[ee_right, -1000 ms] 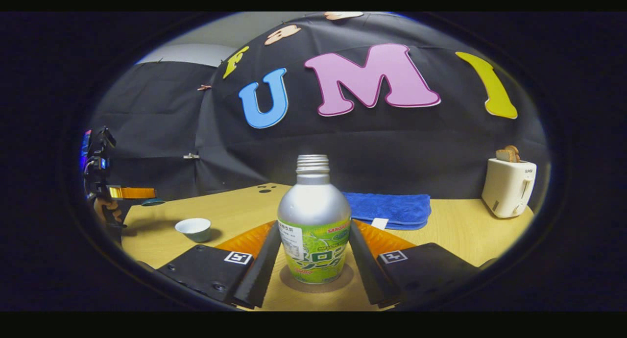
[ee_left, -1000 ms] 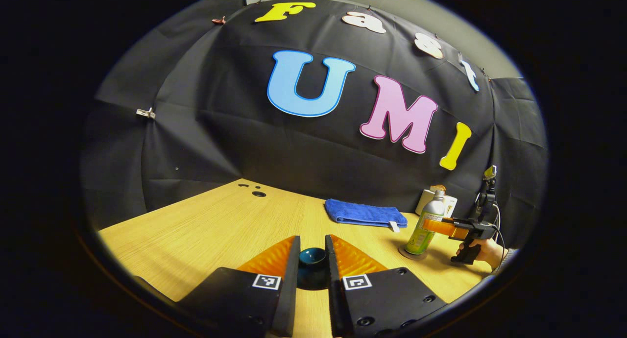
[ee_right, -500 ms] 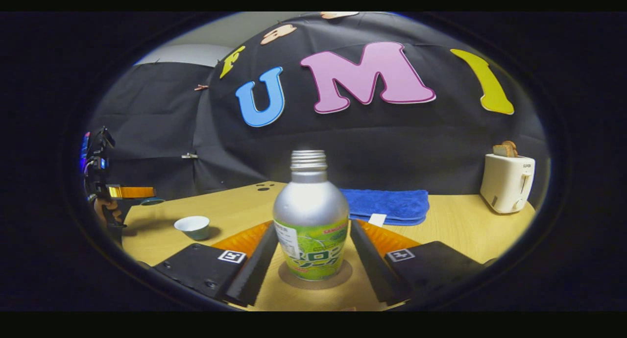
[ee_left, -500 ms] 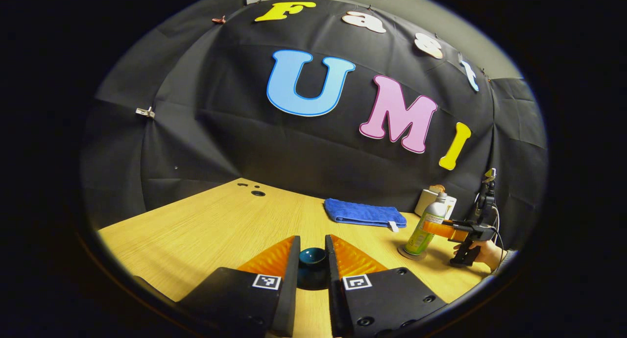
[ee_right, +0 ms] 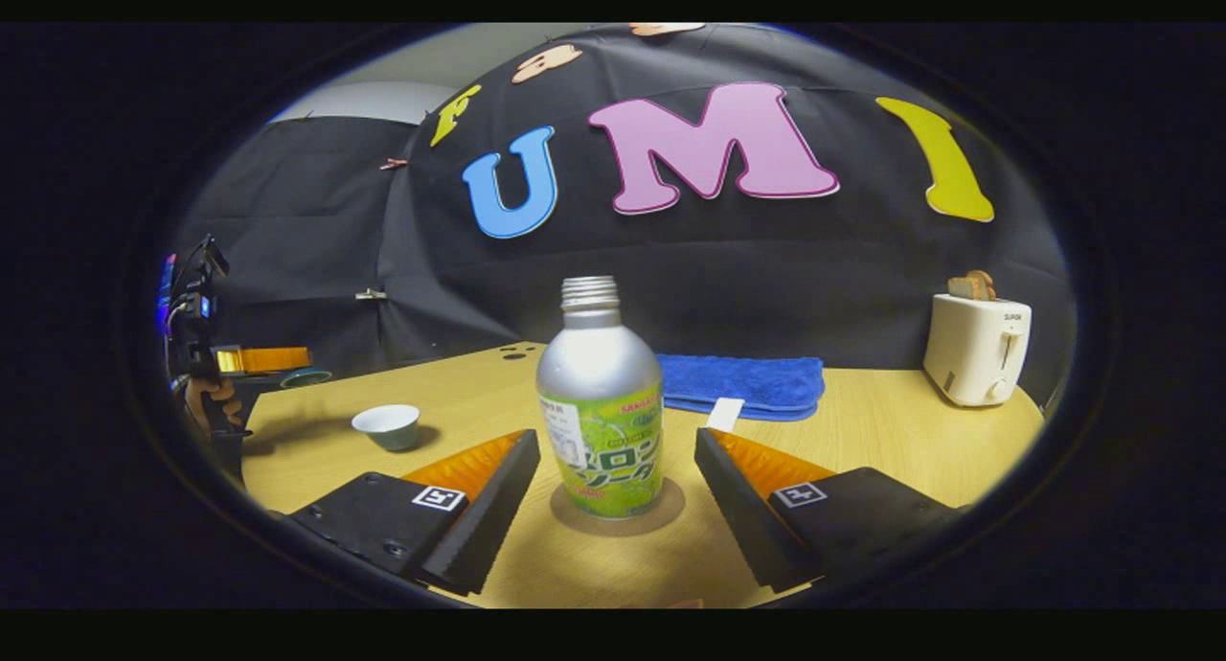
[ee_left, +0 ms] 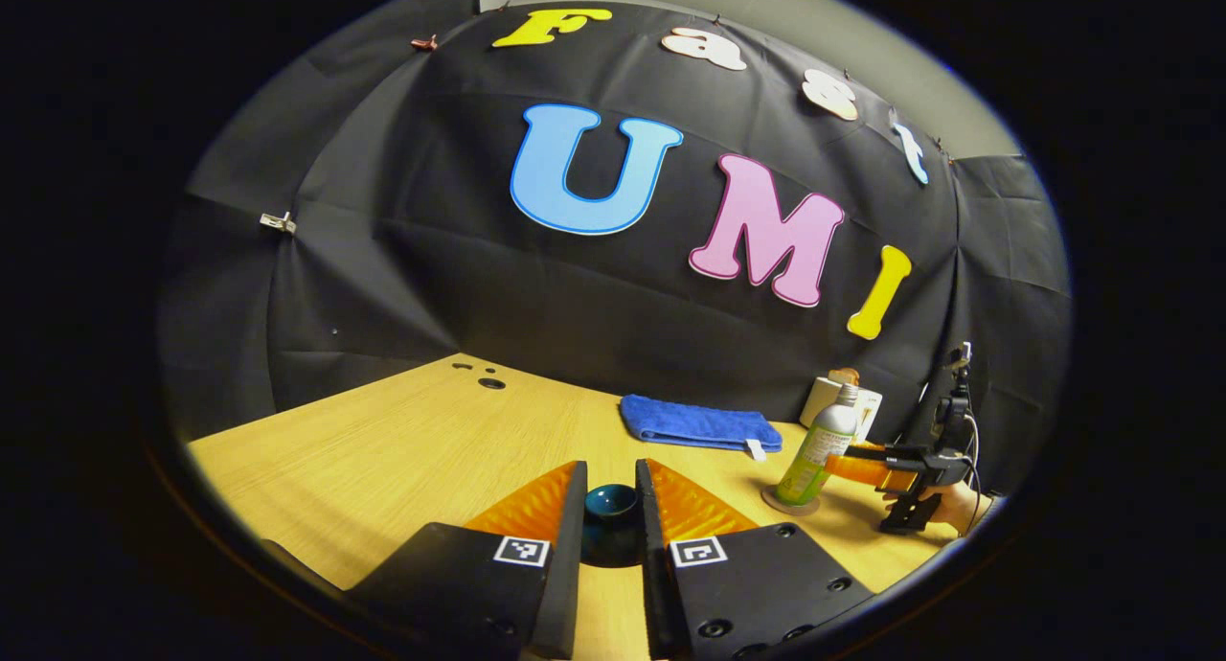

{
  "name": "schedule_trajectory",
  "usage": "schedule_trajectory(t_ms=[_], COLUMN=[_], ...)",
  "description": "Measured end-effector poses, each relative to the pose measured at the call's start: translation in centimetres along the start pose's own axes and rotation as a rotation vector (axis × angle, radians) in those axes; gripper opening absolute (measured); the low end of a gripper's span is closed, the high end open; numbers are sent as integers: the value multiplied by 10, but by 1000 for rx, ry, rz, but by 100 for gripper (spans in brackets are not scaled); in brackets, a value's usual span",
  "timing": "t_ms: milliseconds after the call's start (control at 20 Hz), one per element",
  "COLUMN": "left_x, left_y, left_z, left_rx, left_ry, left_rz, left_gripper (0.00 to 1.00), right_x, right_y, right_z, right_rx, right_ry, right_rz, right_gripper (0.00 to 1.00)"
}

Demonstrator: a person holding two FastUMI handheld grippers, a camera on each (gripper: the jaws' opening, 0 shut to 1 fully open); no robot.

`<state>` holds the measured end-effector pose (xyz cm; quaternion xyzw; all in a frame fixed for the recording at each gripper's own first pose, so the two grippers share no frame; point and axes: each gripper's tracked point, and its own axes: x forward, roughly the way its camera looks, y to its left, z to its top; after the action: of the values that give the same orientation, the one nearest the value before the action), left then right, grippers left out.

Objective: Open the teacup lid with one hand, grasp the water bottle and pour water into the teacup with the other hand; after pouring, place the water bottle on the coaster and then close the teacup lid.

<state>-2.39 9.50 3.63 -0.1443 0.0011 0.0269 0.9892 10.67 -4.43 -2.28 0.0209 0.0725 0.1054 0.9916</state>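
In the right gripper view a silver water bottle (ee_right: 601, 421) with a green label and no cap stands upright on a round brown coaster (ee_right: 661, 517). My right gripper (ee_right: 615, 443) is open, its fingers spread on either side of the bottle and clear of it. An uncovered pale teacup (ee_right: 388, 423) sits to the left on the table. My left gripper (ee_left: 610, 471) is shut on the dark teal teacup lid (ee_left: 611, 512), held above the table. Far off are the bottle (ee_left: 814, 448), the coaster (ee_left: 790, 501) and the right gripper (ee_left: 843, 465).
A folded blue towel (ee_right: 742, 383) lies behind the bottle by the black wall. A white toaster (ee_right: 977, 350) with bread stands at the back right. The wooden table (ee_left: 402, 450) has small holes near its far left corner. A hand (ee_left: 948, 503) holds the right gripper.
My right gripper has opened and drawn back a little, leaving the bottle standing on the coaster. My left gripper keeps hold of the lid and has barely shifted.
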Motion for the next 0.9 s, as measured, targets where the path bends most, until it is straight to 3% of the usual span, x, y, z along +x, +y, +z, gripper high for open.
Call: schedule_trajectory(t_ms=[200, 350, 450, 900], left_x=[7, 17, 27, 75], left_y=[-25, -33, -38, -39], left_z=[-8, -14, -20, -50], left_rx=[-30, 34, 80, 219], left_ry=[-9, -3, 11, 118], left_rz=[-61, -58, -55, -8], left_gripper=[31, 29, 31, 32], right_x=[-33, -58, -72, -92], right_y=[16, 28, 31, 20], right_z=[-1, 4, 10, 7], right_rx=[7, -40, -46, -48], right_ry=[-27, -89, -137, -141], right_rz=[10, 0, -21, -163], right_gripper=[100, 100, 100, 99])
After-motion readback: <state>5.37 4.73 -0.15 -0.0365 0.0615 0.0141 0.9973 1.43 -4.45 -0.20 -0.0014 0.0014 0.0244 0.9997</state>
